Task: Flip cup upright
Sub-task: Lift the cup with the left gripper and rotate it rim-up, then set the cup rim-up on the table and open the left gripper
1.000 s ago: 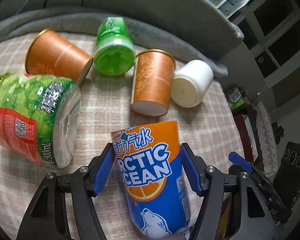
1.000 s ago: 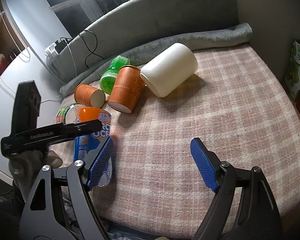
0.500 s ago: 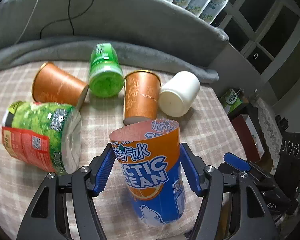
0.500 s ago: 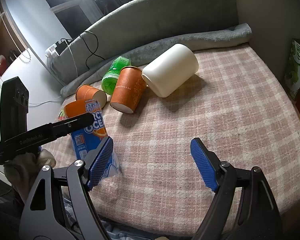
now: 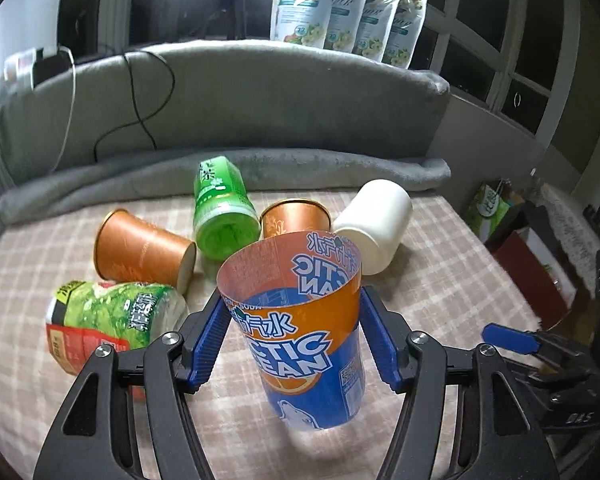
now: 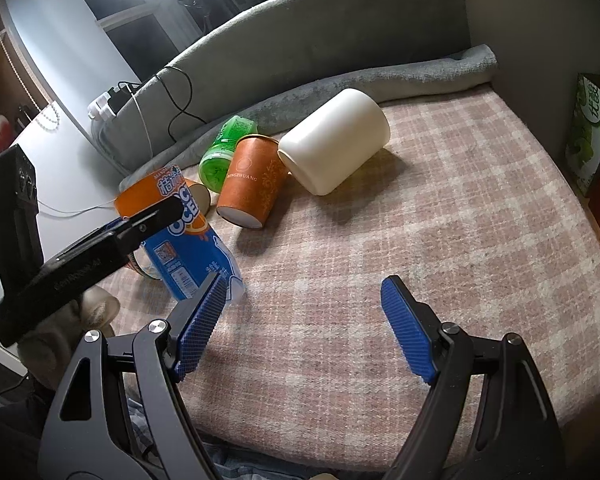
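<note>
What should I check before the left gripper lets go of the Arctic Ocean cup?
1. Left gripper shut on the Arctic Ocean cup: ok.
2. Cup mouth facing up: ok.
3. Cup standing straight: not ok, it leans in the right wrist view.
4. Base flat on the plaid cloth: cannot tell.
5. Right gripper open and apart from the cup: ok.
6. Landing spot free of the green bottle: ok.

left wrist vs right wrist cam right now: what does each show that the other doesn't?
Left wrist only: the open mouth of the Arctic Ocean cup, the left tongs shut on it, and the red-and-green bottle lying flat.
Right wrist only: the right tongs open over bare plaid cloth.
Both: the Arctic Ocean cup, white cup, green cup and an orange cup, all but the first on their sides.
</note>
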`<state>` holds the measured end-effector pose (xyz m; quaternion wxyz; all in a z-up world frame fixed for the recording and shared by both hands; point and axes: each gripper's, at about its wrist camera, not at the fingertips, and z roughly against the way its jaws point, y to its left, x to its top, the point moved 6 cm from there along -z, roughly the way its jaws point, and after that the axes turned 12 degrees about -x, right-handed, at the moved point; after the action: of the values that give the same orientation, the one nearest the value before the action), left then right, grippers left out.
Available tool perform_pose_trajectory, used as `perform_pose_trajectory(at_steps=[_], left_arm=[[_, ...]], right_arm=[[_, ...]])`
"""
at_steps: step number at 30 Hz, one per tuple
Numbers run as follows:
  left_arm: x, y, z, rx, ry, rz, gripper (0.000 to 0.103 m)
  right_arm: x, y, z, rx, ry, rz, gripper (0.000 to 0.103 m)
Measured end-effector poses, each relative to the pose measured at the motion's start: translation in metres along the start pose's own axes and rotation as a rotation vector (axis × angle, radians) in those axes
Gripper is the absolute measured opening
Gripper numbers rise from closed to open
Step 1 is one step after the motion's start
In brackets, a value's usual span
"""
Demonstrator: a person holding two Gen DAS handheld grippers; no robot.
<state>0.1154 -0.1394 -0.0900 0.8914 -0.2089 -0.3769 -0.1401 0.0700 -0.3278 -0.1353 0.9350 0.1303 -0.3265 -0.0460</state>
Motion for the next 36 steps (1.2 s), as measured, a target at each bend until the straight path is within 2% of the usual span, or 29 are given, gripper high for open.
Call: perform_pose_trajectory(at_steps=[10,21,26,36], left_arm=[[-0.006,-0.015,0.006,0.025,-0.023,-0.083,0.065],[-0.020,-0.024,0.008,-0.051,0.033,-0.061,0.065],[-0.023,-0.029,0.013,-0.083,0.046,-0.055,0.078],[-0.029,-0.029,0.029,-0.124,0.063,-0.038,0.078]], right_arm=[[0.000,-0.001,0.001,0.006,-0.003,-0.013,0.082],[-0.002,-0.001,0.005,0.010,-0.009,-0.019,0.082],[-0.002,0.000,0.009,0.015,-0.019,-0.019,0.082],[0.001,0.009,0.025,0.006,-0.074,0.011,0.084]])
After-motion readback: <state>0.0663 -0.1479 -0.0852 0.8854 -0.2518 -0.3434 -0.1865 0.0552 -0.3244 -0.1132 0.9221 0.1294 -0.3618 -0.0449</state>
